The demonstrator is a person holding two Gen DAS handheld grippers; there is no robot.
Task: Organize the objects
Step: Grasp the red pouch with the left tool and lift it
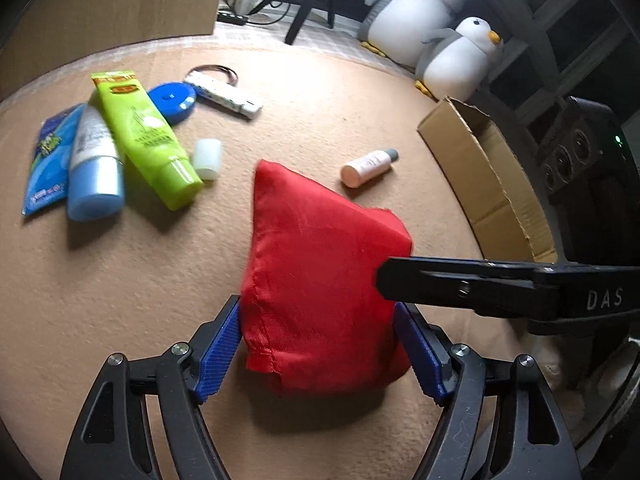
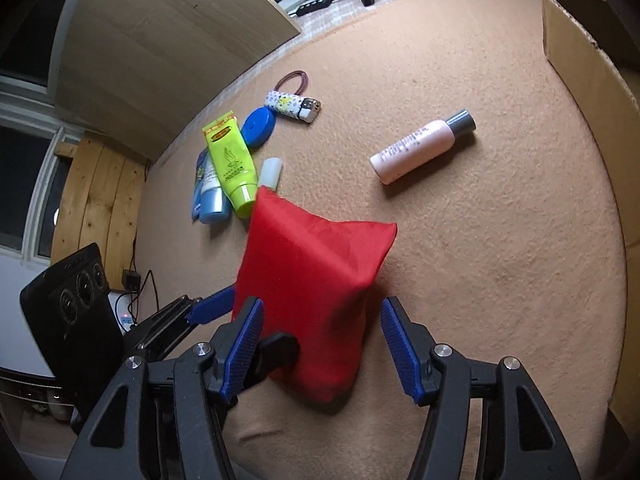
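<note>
Our left view catches two plush penguins (image 1: 416,8) and the open inside of the box (image 1: 496,184), where we see nothing lying; our right view shows only that box's outer wall (image 2: 580,60) but gives a window (image 2: 28,184) and a clearer pink bottle (image 2: 420,146). The red pouch (image 1: 320,280) stands on the tan mat (image 1: 120,280) between the left gripper (image 1: 320,344), pads at its flanks, whether pressing we cannot tell. The right gripper (image 2: 320,344) is released, its right pad clear of the pouch (image 2: 312,280).
</note>
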